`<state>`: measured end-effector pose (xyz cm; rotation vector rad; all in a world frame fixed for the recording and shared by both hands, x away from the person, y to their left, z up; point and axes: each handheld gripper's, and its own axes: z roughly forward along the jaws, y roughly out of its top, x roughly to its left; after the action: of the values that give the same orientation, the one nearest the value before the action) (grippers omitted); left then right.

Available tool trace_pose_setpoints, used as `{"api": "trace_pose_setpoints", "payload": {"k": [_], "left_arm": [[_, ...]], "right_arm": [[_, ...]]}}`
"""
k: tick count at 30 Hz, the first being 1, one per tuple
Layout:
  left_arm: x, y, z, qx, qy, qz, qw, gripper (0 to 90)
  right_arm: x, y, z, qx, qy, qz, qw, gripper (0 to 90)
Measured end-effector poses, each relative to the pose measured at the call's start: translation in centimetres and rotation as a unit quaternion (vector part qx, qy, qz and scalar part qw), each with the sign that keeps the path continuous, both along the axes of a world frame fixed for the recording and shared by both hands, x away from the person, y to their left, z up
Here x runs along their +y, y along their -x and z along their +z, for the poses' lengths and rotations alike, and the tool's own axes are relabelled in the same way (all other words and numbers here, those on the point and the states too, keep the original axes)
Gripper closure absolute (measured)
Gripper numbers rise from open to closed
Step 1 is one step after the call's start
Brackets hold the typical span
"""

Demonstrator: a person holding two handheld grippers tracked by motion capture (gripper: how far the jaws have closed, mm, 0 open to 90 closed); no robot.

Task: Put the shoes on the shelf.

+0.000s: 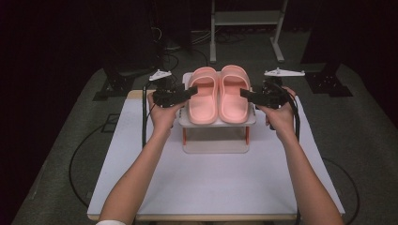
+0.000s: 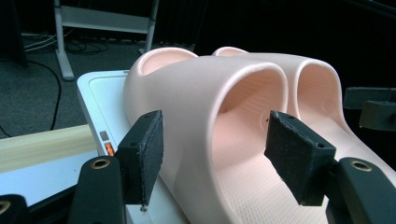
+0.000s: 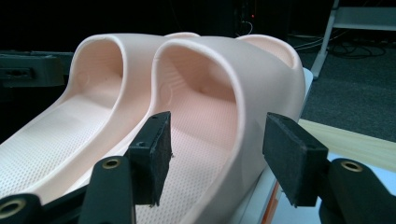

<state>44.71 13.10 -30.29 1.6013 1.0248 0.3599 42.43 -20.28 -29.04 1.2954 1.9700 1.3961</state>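
Note:
Two pink slippers stand side by side on a small white rack [image 1: 216, 123] on the white table [image 1: 211, 183], toes pointing away. My left gripper [image 1: 191, 90] is open at the left slipper [image 1: 204, 96]. In the left gripper view its jaws straddle the outer side wall of the left slipper [image 2: 196, 93], one pad [image 2: 142, 156] outside and the other over the footbed. My right gripper [image 1: 244, 93] is open at the right slipper [image 1: 233, 96]. In the right gripper view it straddles the outer wall of the right slipper [image 3: 261, 79] in the same way.
The rack has orange legs and a lower shelf [image 1: 216, 146]. Behind the table stand a metal frame [image 1: 246, 18] and black stand bases [image 1: 328, 82]. Cables loop on the dark floor [image 1: 75, 154] around the table. A wooden strip [image 2: 42, 144] edges the table's back.

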Motion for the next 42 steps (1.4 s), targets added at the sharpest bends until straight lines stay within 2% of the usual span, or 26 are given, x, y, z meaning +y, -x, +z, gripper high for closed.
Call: {"api": "trace_pose_setpoints", "payload": {"k": [9, 18, 25, 33, 42], "left_arm": [[0.8, 1.3, 0.1, -0.004, -0.002, -0.008, 1.0, 35.8], [1.9, 3.1, -0.2, -0.009, -0.001, -0.018, 0.9998, 34.1], [2.7, 5.0, -0.1, -0.021, -0.003, -0.032, 0.9993, 32.7], [3.6, 7.1, -0.3, -0.031, 0.002, -0.037, 0.9988, 30.9], [4.5, 9.1, -1.3, -0.036, -0.002, -0.057, 0.9977, 28.4]], "right_arm": [[-0.5, 0.8, -0.2, 0.001, -0.002, 0.004, 1.0, 40.7], [-1.8, 2.1, -0.9, 0.0, -0.006, 0.004, 1.0, 39.5], [-3.0, 3.7, -1.4, -0.005, -0.008, 0.008, 0.9999, 38.1], [-4.5, 5.5, -2.5, -0.005, -0.007, 0.014, 0.9999, 36.0], [-6.1, 7.7, -3.9, -0.01, -0.008, 0.01, 0.9999, 32.0]]}}
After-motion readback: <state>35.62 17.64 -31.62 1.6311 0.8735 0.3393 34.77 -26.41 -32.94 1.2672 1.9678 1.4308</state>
